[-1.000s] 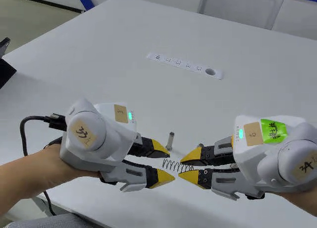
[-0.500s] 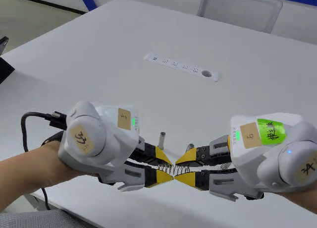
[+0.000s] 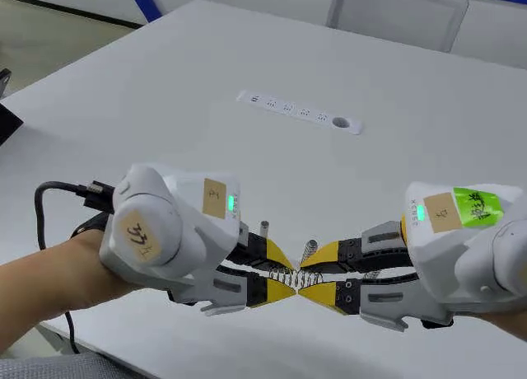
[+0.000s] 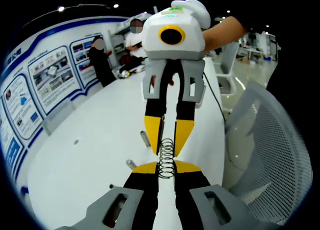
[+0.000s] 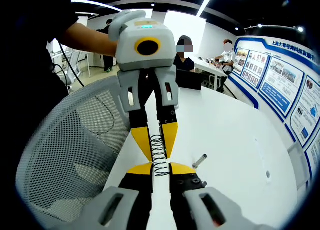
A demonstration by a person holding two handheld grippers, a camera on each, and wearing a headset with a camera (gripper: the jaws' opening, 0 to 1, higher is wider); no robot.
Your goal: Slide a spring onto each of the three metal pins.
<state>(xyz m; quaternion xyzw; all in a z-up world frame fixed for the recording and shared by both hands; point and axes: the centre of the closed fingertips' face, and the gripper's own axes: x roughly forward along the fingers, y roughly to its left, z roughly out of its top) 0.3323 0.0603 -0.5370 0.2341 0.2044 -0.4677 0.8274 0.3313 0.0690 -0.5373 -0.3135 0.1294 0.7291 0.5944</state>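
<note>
Spring gripped at both ends, above the near table edge.

A mesh chair (image 4: 270, 150) is seen on the near side of the table (image 3: 165, 91). The left gripper (image 4: 165, 169) is drawn narrow, its jaws clamped on one end of the spring (image 4: 166, 149). The right gripper (image 5: 160, 169) is likewise narrow and clamped on the other end. The tips are set nose to nose, nearly touching, with the spring bridged across the small gap. Just beyond the tips two pins are seen standing on the table: one pin (image 3: 264, 229) behind the left tips, a second pin (image 3: 310, 249) behind the right tips, both clear of the jaws. Whether anything is already on the second pin cannot be told. Farther out a power strip (image 3: 299, 113) is set in the tabletop.
</note>
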